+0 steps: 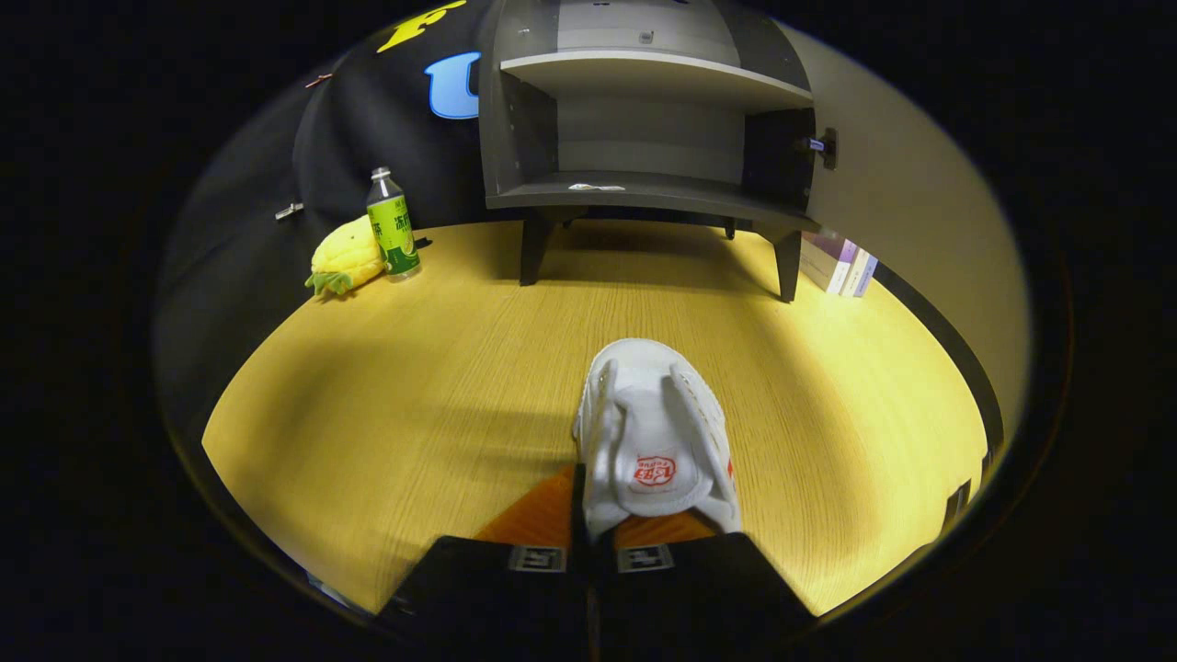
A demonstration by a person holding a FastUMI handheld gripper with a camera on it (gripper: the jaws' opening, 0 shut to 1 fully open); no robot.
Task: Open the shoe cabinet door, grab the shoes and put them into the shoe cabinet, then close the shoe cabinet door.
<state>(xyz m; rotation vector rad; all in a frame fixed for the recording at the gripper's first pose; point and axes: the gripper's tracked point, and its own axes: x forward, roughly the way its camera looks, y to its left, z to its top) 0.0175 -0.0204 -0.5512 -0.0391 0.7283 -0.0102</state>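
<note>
The camera rides on the gripper (593,552) and looks forward along its two fingers (515,575), slightly downward over the yellow table (414,386). It sits very near the white shoe (655,432), which is at the fingers. It faces the open shoe cabinet (648,129) standing well beyond at the far side of the table. The fisheye lens bends the table's rim.

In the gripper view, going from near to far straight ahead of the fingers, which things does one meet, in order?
Fingers, closed together on the heel of the white shoe → bare stretch of yellow wooden table → open shoe cabinet on its dark legs, door swung to the right.
</note>
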